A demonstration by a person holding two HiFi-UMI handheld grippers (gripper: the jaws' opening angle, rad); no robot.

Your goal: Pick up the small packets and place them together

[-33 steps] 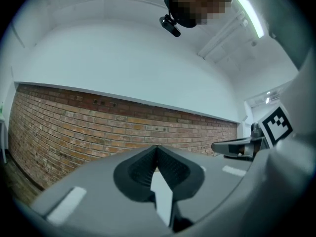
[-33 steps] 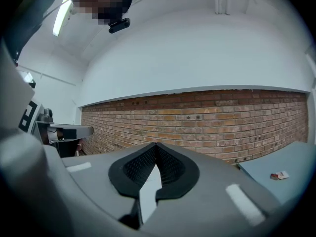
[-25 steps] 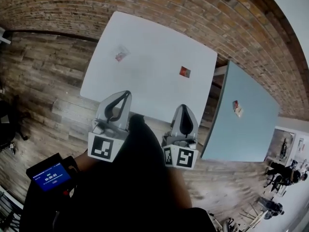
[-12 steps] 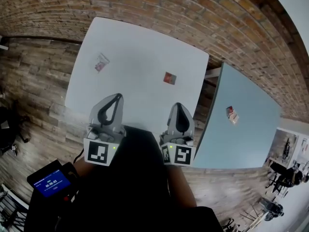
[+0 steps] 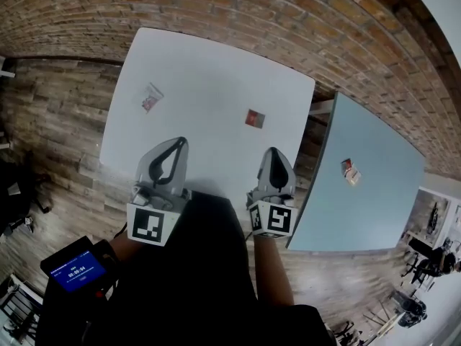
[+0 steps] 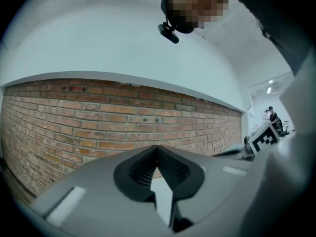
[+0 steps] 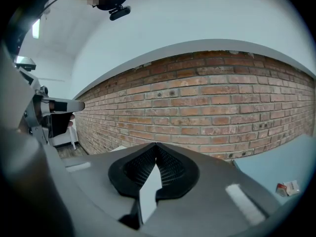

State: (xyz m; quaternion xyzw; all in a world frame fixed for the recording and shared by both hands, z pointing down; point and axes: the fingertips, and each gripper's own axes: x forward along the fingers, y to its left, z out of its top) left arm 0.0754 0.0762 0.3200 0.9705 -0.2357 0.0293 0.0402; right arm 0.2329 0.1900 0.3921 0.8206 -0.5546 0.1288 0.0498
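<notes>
I stand at the near edge of a white bench [image 5: 216, 56] set against a brick wall [image 5: 216, 6]. My left tool [image 5: 179, 143] and my right tool [image 5: 274, 153] are held side by side over that near edge. Each is clenched tight with nothing between its jaws. Two packets lie well apart on the white bench: a pale packet [image 5: 152, 96] at the far left and a red packet [image 5: 253, 118] ahead of the right tool. A third packet [image 5: 349, 171] lies on a light blue bench [image 5: 382, 200] to the right.
</notes>
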